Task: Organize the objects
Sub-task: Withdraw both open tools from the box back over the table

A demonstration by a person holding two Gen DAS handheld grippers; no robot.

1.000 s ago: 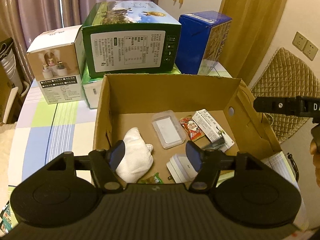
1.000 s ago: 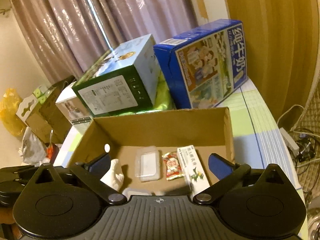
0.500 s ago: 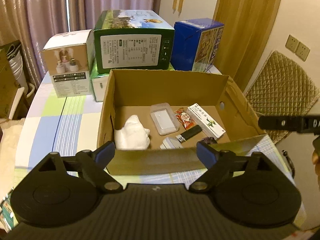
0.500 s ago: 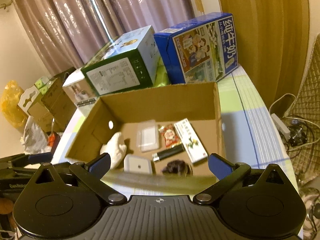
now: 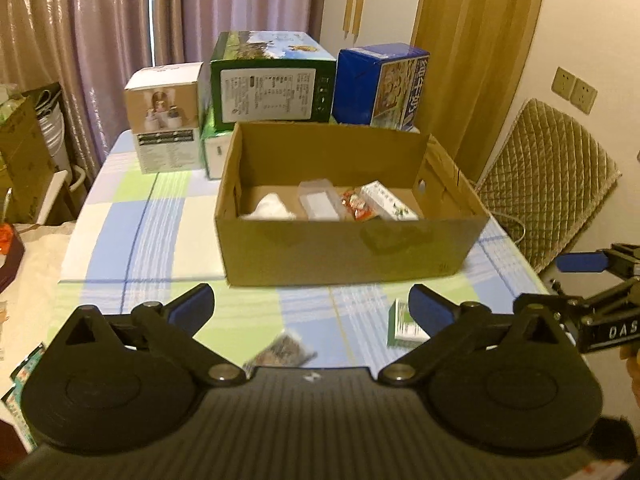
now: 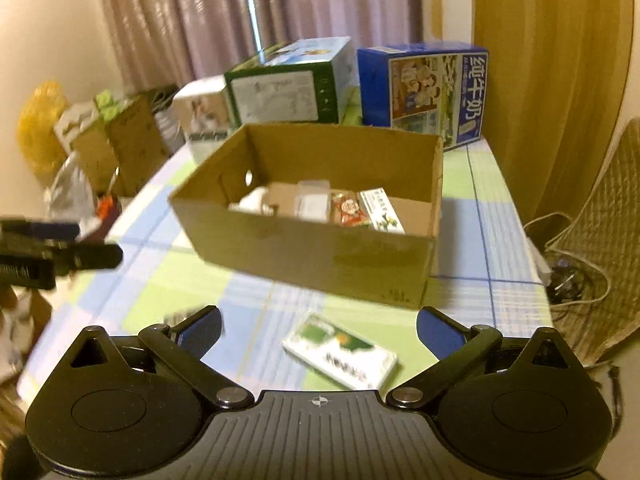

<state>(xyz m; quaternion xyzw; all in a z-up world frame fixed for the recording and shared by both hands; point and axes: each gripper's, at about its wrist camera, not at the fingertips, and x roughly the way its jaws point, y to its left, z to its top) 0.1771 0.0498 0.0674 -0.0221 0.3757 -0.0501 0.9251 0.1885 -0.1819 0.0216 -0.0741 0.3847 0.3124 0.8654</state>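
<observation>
An open cardboard box (image 5: 344, 252) (image 6: 320, 256) stands on the checked tablecloth. Inside it lie a white cloth (image 5: 270, 208), a clear plastic case (image 5: 320, 202), a red snack packet (image 5: 354, 206) and a white carton (image 5: 390, 204). On the cloth nearer to me lie a green-and-white packet (image 6: 340, 354) (image 5: 402, 322) and a small dark wrapper (image 5: 282, 348). My left gripper (image 5: 312, 306) is open and empty, back from the box. My right gripper (image 6: 318, 330) is also open and empty, with the green-and-white packet between its fingers' line of sight, untouched.
Behind the cardboard box stand a green carton (image 5: 272, 80), a blue milk carton (image 5: 380, 84) and a white product box (image 5: 164, 116). A quilted chair (image 5: 548, 180) is at the right. Bags and boxes (image 6: 100, 136) crowd the floor on the left.
Both grippers have pulled back and away from above the box to the table's near side. The left gripper's fingers have spread wider. The packets on the cloth have come into view.
</observation>
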